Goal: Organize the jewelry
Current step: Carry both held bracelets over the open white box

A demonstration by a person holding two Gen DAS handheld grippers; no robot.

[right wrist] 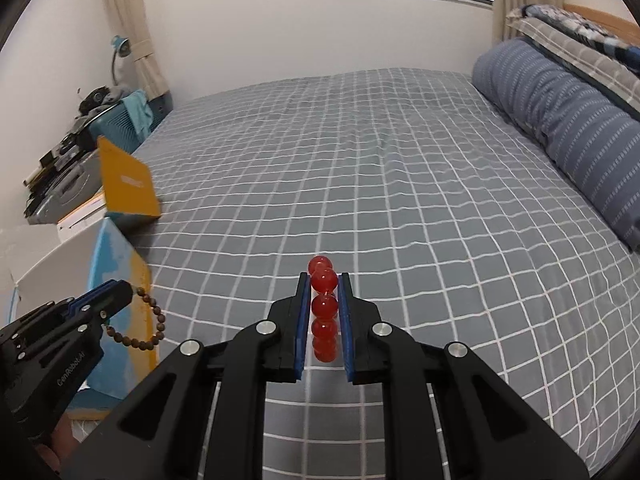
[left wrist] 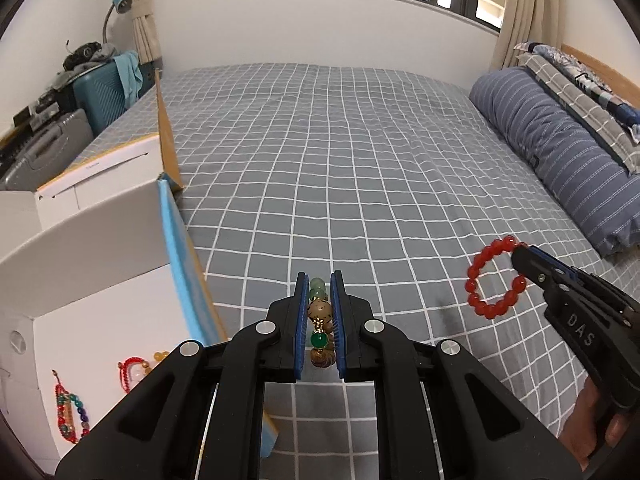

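A: We have the left gripper [left wrist: 319, 312] clamped on a mixed-bead bracelet [left wrist: 320, 320]: pale green, tan, a gold spacer, a bright green bead and a brown one sit between its blue pads. In the right wrist view the rest of that bracelet hangs out as a loop of small brown beads.

B: And our right gripper [right wrist: 325, 308] is closed on the red bead bracelet [right wrist: 323, 312]. From the left wrist view the red ring hangs free off its tip, above the bed [left wrist: 360, 152].

A: Taking the open white box [left wrist: 100, 280] as our mark: the left gripper is just right of its blue and orange side wall [left wrist: 180, 248], and the right gripper is well to the right of the box, over the grey checked cover.

B: Inside the box we see other jewelry on the white floor: a multicoloured strand [left wrist: 70, 416], a red corded piece [left wrist: 134, 372] and some amber beads [left wrist: 161, 356].

A: Between the left gripper and the box floor stands that side wall. Beyond the box rises an orange flap [left wrist: 166, 132], and behind it a teal suitcase [left wrist: 106, 96] and a grey case [left wrist: 52, 152].

B: Far right of the box lies a striped blue bolster [left wrist: 560, 144].
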